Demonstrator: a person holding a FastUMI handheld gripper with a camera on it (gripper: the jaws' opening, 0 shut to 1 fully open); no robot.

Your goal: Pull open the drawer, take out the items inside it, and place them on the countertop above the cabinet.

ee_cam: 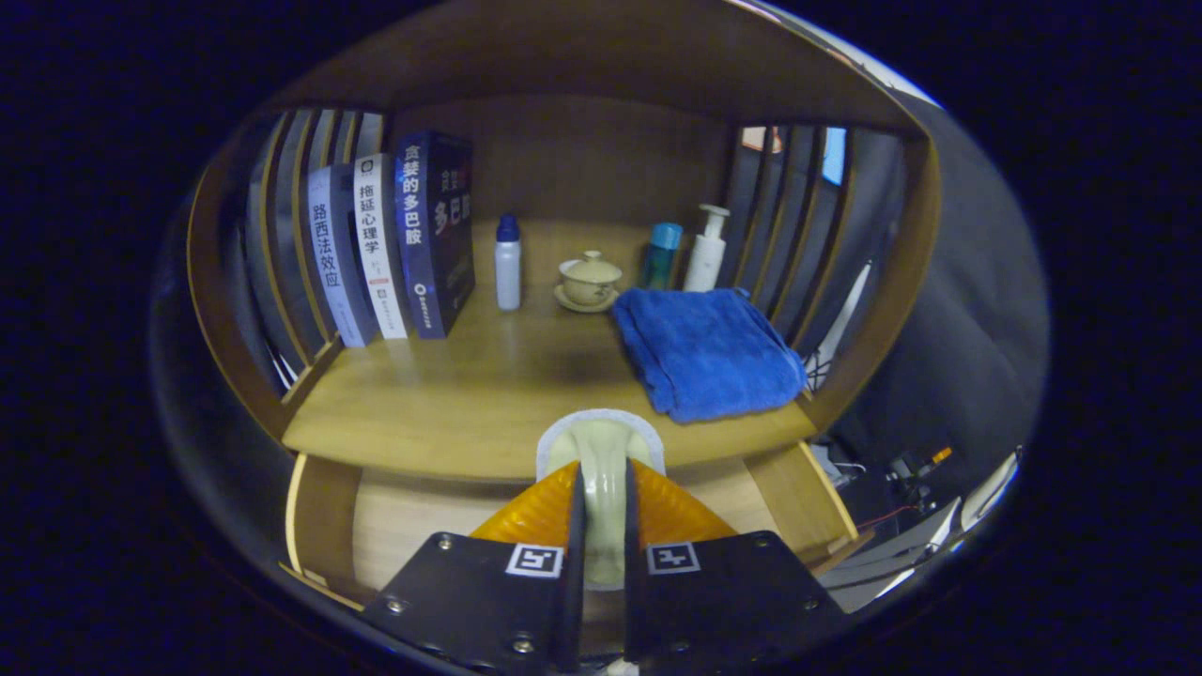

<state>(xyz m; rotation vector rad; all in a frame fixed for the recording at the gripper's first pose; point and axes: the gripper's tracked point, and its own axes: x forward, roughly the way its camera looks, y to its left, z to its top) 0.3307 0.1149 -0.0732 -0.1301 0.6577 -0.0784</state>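
Gripper (602, 488) clamped on pale sponge-like item (601, 446) — blue towel (709, 349) beyond.

The tongs (601, 488) hide the pale item's (601, 451) lower part.

Wooden countertop (488, 394), bearing three upright books (394, 244) at left, white bottle (508, 263), lidded cup on saucer (589, 282), teal bottle (661, 255), pump bottle (706, 250), folded blue towel (709, 349) at right.

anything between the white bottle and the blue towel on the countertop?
Yes, gripper view: a lidded teacup on its saucer stands between white bottle and blue towel.
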